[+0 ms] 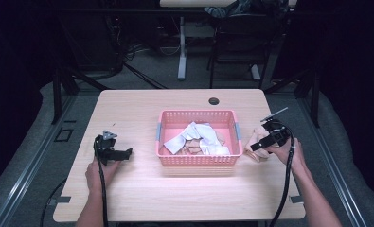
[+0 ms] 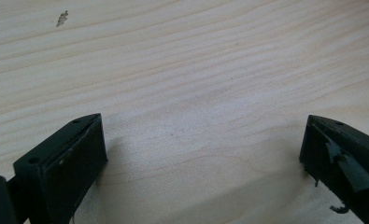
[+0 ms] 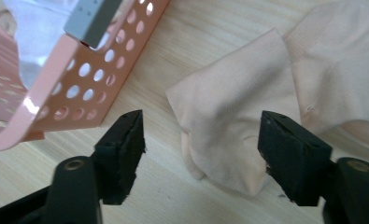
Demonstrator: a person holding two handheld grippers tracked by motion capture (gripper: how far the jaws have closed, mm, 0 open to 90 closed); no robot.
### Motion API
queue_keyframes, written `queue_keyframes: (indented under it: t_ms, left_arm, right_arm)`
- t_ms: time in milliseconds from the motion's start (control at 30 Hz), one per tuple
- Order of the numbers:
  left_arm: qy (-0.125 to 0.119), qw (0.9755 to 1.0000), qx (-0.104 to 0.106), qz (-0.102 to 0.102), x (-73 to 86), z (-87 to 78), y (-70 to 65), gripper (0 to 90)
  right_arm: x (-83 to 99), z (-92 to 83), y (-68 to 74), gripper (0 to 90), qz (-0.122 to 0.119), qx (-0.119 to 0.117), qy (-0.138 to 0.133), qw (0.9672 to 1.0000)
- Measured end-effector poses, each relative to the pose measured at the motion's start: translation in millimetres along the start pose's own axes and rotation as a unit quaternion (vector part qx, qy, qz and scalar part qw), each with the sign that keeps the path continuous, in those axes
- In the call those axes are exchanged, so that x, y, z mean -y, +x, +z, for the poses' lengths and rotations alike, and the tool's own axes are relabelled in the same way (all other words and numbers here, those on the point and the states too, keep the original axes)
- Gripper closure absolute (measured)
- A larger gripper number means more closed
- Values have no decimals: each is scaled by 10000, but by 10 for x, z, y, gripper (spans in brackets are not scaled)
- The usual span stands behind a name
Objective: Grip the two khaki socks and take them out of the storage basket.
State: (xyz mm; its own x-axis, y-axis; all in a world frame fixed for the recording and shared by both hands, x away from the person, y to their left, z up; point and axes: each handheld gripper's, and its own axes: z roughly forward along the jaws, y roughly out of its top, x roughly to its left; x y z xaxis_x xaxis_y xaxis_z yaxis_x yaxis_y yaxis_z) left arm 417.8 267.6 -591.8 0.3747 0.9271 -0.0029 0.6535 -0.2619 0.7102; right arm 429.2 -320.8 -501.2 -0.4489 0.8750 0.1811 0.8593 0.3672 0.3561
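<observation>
The right gripper has its fingers standing apart, astride the near end of a peach sock that lies crumpled on the wooden table, with no pad pressing on the cloth. The left gripper also has its jaws wide apart, with bare wood between them, resting at the left of the table well away from the work.

The sock sits just beside the right end of the pink perforated basket, which already holds a heap of white and peach socks. The step in hand looks like taking hold of this sock to put it in the basket. To do it well, lower the jaws so both pads bracket a thick fold, close fully on cloth rather than skimming the table, then lift high enough to clear the basket's rim and its grey handle.
</observation>
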Motion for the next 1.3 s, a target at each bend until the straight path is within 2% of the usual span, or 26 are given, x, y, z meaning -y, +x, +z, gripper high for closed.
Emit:
queue_keyframes:
  t_ms: [233, 433, 500, 533, 633, 833, 967, 1100, 1300]
  left_arm:
    - [0, 10000, -4, -2, 0, 0, 0, 2]
    - [2, 10000, -4, 2, -1, 0, 1, 2]
    - [0, 10000, -8, -7, 0, 0, -1, 2]
    - [-2, 10000, -12, -11, 0, 0, -2, 2]
    - [-17, 10000, -43, -37, -2, 5, -3, 2]
    - [2, 10000, -53, -47, -6, 5, -3, 2]
    - [5, 10000, -61, -48, -5, 4, -4, 2]
    - [5, 10000, -61, -49, -6, 4, -4, 2]
    - [5, 10000, -62, -48, -5, 4, -4, 2]
  right_arm:
    - [-14, -104, 11, 155, -25, 8, -209, 9998]
    - [-19, -153, 44, 112, -20, 71, -396, 9992]
    - [-14, -192, 54, 92, -106, 108, -385, 9991]
    - [-5, -209, 77, 84, -67, 127, -483, 9987]
    - [45, -296, 121, 68, -144, 215, -552, 9981]
    - [189, -424, 149, 66, -109, 268, -802, 9964]
    - [337, -419, 145, 66, -105, 324, -764, 9965]
    - [468, -366, 107, 67, -86, 360, -535, 9979]
    - [617, -293, 73, 72, -3, 345, -450, 9984]
